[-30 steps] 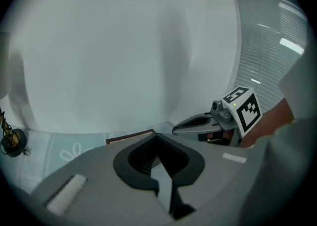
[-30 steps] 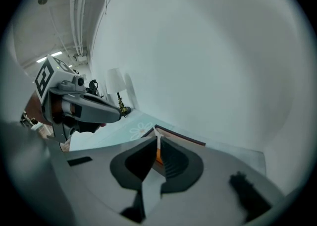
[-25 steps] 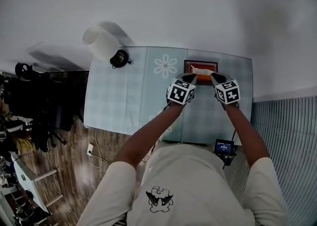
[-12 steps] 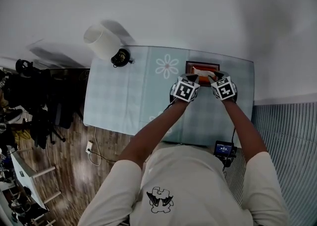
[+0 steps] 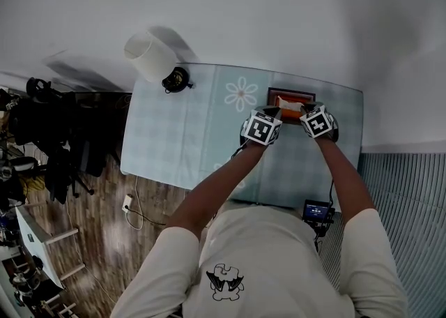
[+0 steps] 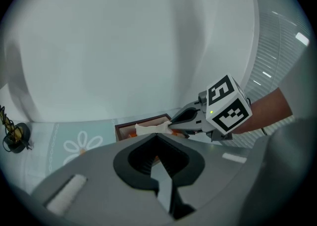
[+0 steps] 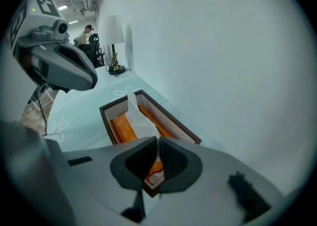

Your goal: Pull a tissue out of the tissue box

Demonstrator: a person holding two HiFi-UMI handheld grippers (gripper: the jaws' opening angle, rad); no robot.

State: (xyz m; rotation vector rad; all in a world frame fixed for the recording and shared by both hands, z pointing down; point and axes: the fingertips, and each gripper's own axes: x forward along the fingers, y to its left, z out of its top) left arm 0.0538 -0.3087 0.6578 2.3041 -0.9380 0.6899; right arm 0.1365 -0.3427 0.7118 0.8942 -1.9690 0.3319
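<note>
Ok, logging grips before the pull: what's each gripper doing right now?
Left gripper: shut, holding nothing.
Right gripper: jaws closing on the tissue, which sits between them.

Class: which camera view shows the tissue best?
The right gripper view: the tissue stands up large from the tissue box. The left gripper view shows it smaller, from the side; the head view only a small pale speck.

There is one table (image 5: pixel 174 142). On it are one tissue box (image 5: pixel 291 91) at the far right, with one tissue (image 7: pixel 132 113) sticking up, and one lamp (image 5: pixel 148 56) at the far left. One small screen (image 5: pixel 315 210) is at the near right edge. There are two grippers: the left gripper (image 5: pixel 269 109) and the right gripper (image 5: pixel 305 108), its jaws closing round the tissue.
</note>
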